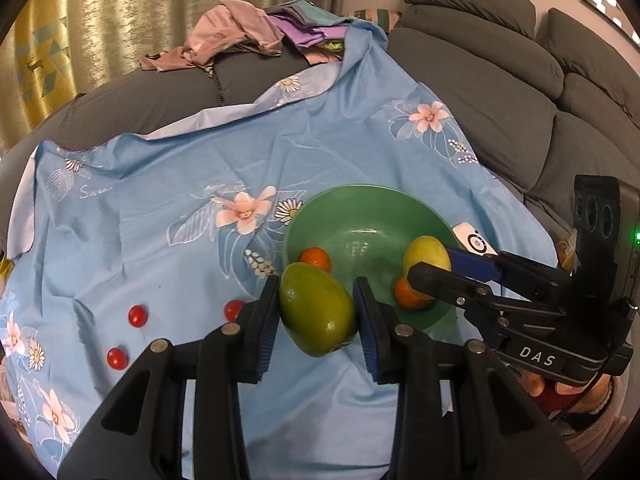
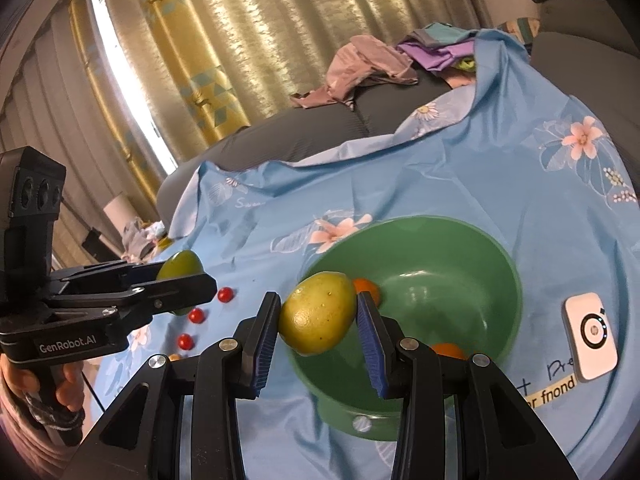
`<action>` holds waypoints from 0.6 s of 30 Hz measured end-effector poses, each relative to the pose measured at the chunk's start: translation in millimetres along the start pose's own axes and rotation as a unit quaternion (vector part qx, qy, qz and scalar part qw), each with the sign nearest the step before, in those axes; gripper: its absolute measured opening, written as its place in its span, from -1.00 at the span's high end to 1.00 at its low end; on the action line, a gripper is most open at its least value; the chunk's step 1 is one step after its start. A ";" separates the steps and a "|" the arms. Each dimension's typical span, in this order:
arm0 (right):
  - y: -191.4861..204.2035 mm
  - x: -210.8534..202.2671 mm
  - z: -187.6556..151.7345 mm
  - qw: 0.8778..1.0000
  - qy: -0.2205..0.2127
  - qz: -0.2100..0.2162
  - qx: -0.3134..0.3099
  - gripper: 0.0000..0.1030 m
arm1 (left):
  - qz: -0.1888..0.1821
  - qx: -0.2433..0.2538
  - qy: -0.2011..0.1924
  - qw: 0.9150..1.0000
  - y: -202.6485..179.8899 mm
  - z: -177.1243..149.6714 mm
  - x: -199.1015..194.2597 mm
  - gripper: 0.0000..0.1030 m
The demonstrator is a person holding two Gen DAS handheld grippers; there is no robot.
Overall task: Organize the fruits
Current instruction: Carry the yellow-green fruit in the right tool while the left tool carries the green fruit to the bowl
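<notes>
Left gripper (image 1: 316, 310) pointing steeply down, pads pressed on a green mango (image 1: 316, 314) — right gripper (image 2: 316, 320) angled gently down, clamped on a yellow mango (image 2: 318, 314). A hand (image 2: 48, 384) grasps the left handle.

"DAS" on the right gripper (image 1: 430, 266) body, behind its claw. "GenRobot.AI" on the left gripper (image 2: 182, 280) body, likewise behind the claw. Blue cloth (image 2: 460, 184): "Swee…" script far beyond the claws, partly cut off; "…r frond" on a yellow strip right of the right claw, beside the white device (image 2: 591, 338).
</notes>
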State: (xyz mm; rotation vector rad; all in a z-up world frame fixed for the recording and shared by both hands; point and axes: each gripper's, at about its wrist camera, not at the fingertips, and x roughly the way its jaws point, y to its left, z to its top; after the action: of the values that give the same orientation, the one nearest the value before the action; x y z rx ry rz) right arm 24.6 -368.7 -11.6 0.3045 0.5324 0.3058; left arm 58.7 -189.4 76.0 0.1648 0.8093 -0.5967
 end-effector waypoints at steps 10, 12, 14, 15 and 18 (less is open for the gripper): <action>-23.0 -2.1 -1.1 1.000 -0.004 -0.015 0.022 0.22 | -0.012 0.017 0.018 1.000 -15.8 10.4 25.7 0.30; -27.0 -1.9 -1.8 0.999 -0.004 -0.018 0.026 0.22 | -0.012 0.019 0.021 1.000 -18.5 11.7 30.8 0.30; -30.6 -1.2 -1.9 0.999 -0.003 -0.020 0.029 0.22 | -0.015 0.023 0.024 0.999 -20.6 12.3 35.0 0.30; -32.3 -0.8 -2.0 0.999 -0.003 -0.021 0.031 0.22 | -0.015 0.024 0.026 0.999 -22.1 13.0 37.9 0.30; -37.1 0.8 -2.3 0.999 -0.002 -0.025 0.035 0.22 | -0.015 0.027 0.031 0.999 -24.5 14.5 44.4 0.30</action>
State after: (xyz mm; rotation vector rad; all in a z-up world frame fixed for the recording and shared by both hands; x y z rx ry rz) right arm 31.6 -401.8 -27.1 0.3587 0.5467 0.2389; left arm 77.9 -234.2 56.0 0.2212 0.8567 -0.6443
